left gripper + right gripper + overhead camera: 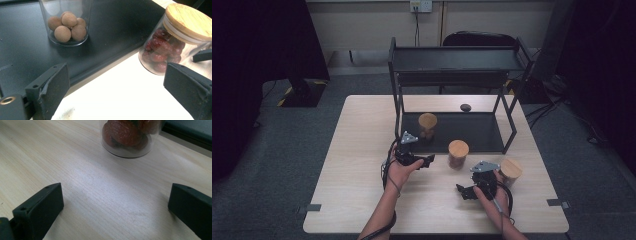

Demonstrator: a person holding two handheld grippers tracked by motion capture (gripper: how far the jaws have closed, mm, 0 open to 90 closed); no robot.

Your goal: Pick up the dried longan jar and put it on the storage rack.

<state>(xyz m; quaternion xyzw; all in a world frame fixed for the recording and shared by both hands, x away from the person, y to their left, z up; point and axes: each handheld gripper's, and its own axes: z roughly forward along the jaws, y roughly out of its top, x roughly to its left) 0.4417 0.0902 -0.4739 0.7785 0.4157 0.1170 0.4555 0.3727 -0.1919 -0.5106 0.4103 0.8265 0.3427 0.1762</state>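
The left claw (430, 160) hovers low over the pale wooden bench (362, 150), its jaws spread wide with nothing between them, aimed toward the jar of red dates (458, 154) just beside it. In the left gripper view that glass jar (170, 50), capped with a wooden lid (190, 21), stands on the bench close to the right-hand jaw, apart from it. The right claw (460, 190) sits nearer the person, jaws equally wide and empty, pointing across bare wood at the foot of the same jar (127, 137). Behind the left claw, a second jar holding brown balls (427, 126) stands on the dark bottom tray of the black shelf rack (452, 65). A third lidded jar (511, 170) stands just behind the right hand (492, 197). A small dark object (465, 107) lies on the bench behind the tray.
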